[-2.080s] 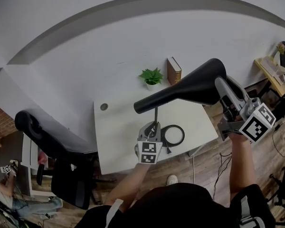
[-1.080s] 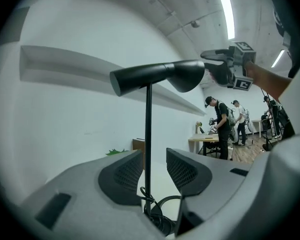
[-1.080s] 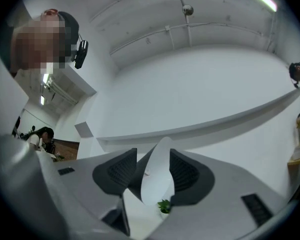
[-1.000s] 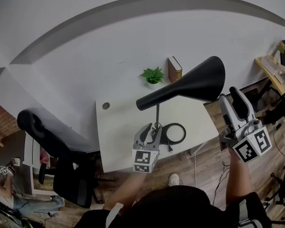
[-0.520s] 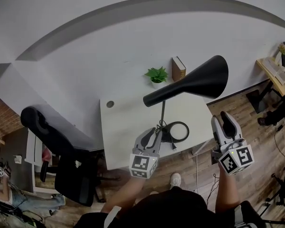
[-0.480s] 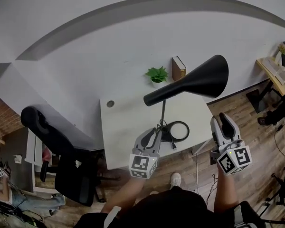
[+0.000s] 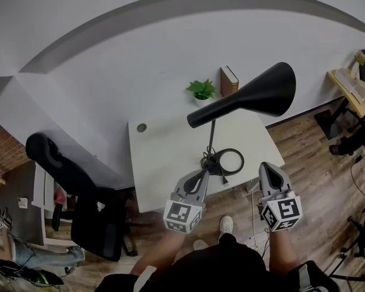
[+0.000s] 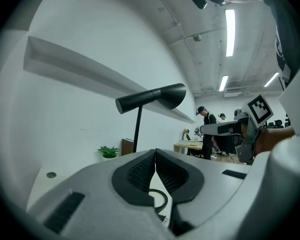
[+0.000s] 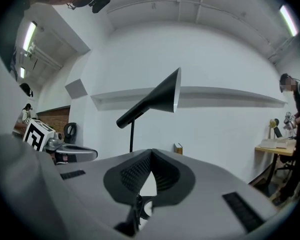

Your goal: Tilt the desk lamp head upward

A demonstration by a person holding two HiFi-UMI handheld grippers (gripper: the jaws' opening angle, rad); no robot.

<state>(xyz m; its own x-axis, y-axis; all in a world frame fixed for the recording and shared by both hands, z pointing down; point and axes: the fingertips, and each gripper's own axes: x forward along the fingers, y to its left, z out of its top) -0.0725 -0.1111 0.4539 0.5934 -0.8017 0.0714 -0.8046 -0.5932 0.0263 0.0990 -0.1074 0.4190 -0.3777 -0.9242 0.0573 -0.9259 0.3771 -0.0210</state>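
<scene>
My left tongs (image 7: 201,174) and right tongs (image 7: 268,166) are both closed and empty, clear of the desk lamp (image 7: 214,140). The left pair hovers just in front of the lamp's ring base (image 7: 227,161), the right pair in front and to its right. The lamp stands on the white tabletop (image 7: 164,157), its black cone head (image 7: 249,96) angled up to the right. Behind the lamp, a potted plant (image 7: 201,90) and a book (image 7: 229,81) sit by the wall.

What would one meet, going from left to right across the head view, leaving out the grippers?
Black office chair → round cable hole → potted plant → book → wooden table. The lamp is left out: it spans several of these.
</scene>
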